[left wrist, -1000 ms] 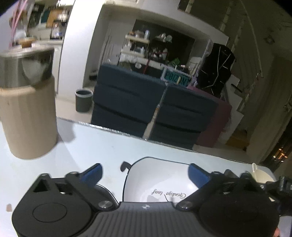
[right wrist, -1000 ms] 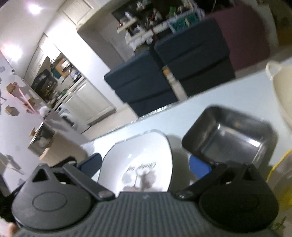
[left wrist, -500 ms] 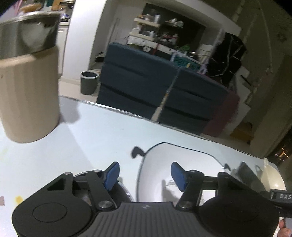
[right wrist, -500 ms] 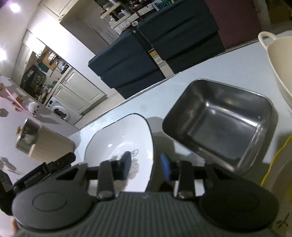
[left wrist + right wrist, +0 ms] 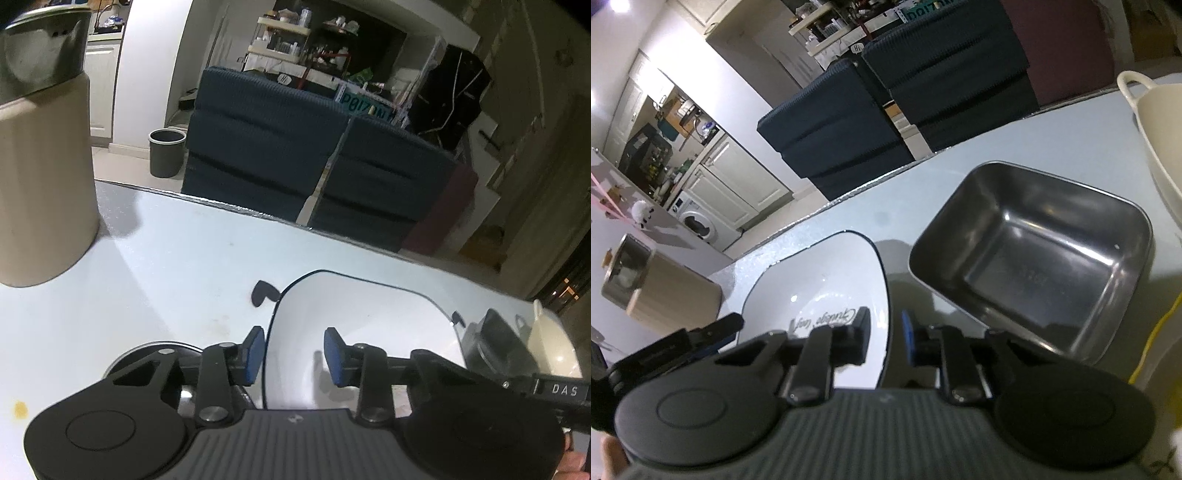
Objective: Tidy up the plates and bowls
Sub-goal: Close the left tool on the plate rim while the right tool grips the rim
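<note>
A white plate with a dark rim and script lettering lies on the white table; it shows in the left wrist view (image 5: pixel 369 317) and in the right wrist view (image 5: pixel 827 284). My left gripper (image 5: pixel 293 352) straddles the plate's left rim, its blue pads a gap apart, not clamped. My right gripper (image 5: pixel 886 338) is closed onto the plate's right rim, one pad each side. A steel rectangular tray (image 5: pixel 1034 258) sits just right of the plate. A dark round bowl edge (image 5: pixel 155 354) lies under my left gripper.
A beige canister with a steel lid (image 5: pixel 40 147) stands at the far left of the table. A cream bowl with a handle (image 5: pixel 1156 122) sits at the right. The table's far edge (image 5: pixel 240 208) faces dark blue chairs. A yellow cable (image 5: pixel 1156 325) runs at the right.
Both grippers narrowed from wide open. The right one closed onto the plate's right rim; the left moved to the plate's left rim and half closed.
</note>
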Demonstrator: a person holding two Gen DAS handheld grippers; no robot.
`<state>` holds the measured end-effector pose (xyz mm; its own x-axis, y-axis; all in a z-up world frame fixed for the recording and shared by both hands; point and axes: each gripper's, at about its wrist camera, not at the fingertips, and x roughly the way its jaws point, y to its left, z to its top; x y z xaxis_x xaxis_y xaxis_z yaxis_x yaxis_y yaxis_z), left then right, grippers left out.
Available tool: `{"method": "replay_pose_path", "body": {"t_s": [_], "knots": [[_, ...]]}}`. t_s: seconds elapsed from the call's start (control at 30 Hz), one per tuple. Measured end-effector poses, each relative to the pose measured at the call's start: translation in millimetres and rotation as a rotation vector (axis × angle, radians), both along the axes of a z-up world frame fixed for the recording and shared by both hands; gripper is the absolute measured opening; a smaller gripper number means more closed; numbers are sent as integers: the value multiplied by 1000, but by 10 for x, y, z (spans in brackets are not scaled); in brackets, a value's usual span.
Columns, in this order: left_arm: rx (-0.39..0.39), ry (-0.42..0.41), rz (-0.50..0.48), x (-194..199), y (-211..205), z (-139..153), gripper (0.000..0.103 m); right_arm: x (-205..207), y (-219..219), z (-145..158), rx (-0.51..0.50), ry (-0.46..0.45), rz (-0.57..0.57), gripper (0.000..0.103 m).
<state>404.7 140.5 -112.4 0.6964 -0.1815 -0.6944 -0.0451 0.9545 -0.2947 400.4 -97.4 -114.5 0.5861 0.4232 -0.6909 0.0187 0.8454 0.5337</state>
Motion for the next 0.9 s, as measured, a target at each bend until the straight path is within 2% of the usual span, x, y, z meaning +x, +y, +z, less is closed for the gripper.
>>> {"method": "replay_pose_path", "body": {"t_s": [0.07, 0.1, 0.17, 0.3, 0.47, 0.9], "knots": [[24, 48, -5, 20, 13, -38, 27, 7, 26, 9, -15, 4, -3, 22], [44, 53, -10, 9, 23, -60, 16, 10, 36, 18, -24, 4, -8, 22], [81, 53, -14, -22, 47, -66, 12, 16, 54, 35, -43, 4, -18, 22], [54, 61, -24, -48, 111, -70, 9, 27, 66, 39, -61, 7, -22, 18], [82, 71, -61, -19, 56, -71, 7, 59, 104, 4, -70, 11, -15, 12], [55, 126, -61, 88, 44, -135, 12, 226, 195, -173, -59, 27, 39, 12]]}}
